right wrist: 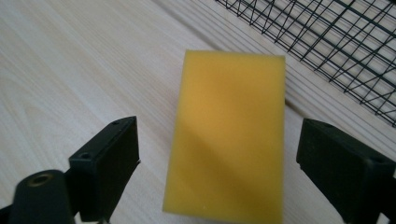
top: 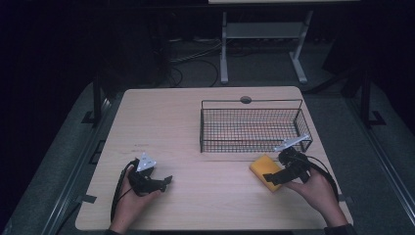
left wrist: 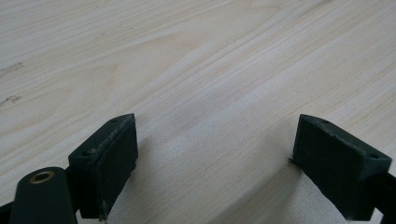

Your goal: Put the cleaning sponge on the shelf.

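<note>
Fingers of the right gripper stand spread either side of the sponge, not pinching; it lies flat on the tabletop, lower right, just before the basket; left gripper idles spread, lower left.

- Light wooden table carrying everything, showing pale grain.
- Black wire basket sitting on its far right part.
- Yellow sponge lying flat just in front of the basket's near right corner, apart from its mesh.
</note>
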Available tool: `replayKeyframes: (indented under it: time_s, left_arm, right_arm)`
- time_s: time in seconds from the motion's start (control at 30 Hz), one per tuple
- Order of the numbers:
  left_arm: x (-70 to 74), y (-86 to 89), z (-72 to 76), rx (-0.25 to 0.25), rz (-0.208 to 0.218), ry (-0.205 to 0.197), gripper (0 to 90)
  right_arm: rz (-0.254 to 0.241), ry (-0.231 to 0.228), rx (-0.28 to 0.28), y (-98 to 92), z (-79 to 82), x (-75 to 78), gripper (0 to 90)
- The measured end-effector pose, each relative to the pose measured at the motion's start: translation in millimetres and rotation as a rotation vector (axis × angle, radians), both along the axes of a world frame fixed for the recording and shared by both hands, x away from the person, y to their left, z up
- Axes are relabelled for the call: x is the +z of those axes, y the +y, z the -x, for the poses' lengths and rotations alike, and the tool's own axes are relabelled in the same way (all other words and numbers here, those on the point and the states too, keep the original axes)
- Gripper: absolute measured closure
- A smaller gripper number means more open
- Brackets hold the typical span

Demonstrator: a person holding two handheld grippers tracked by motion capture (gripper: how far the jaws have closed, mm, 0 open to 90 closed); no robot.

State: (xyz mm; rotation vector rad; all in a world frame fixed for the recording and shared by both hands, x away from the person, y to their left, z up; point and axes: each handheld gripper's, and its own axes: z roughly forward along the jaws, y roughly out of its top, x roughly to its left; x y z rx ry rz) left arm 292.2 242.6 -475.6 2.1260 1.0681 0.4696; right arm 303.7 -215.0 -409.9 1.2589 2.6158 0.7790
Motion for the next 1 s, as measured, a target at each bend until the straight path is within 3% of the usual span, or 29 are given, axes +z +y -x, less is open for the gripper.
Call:
replayKeyframes:
  time_s: [0.33, 0.63, 0.73, 1.0]
  left_arm:
    - [-0.1, 0.0, 0.0, 0.0, 0.001, 0.0, 13.2]
    - [0.0, 0.0, 0.0, 0.0, 0.0, 0.0, 13.2]
    - [0.0, 0.0, 0.0, 0.0, 0.0, 0.0, 13.2]
    - [0.0, 0.0, 0.0, 0.0, -0.001, 0.0, 13.3]
  right_arm:
    - [0.075, 0.006, 0.0, 14.9, -10.9, -10.8, 8.2]
    - [0.147, 0.036, -0.004, 25.7, -18.3, -32.3, 5.6]
    - [0.15, 0.041, -0.01, 25.9, -19.7, -37.1, 5.6]
    - [0.151, 0.033, -0.015, 23.3, -19.5, -39.1, 16.8]
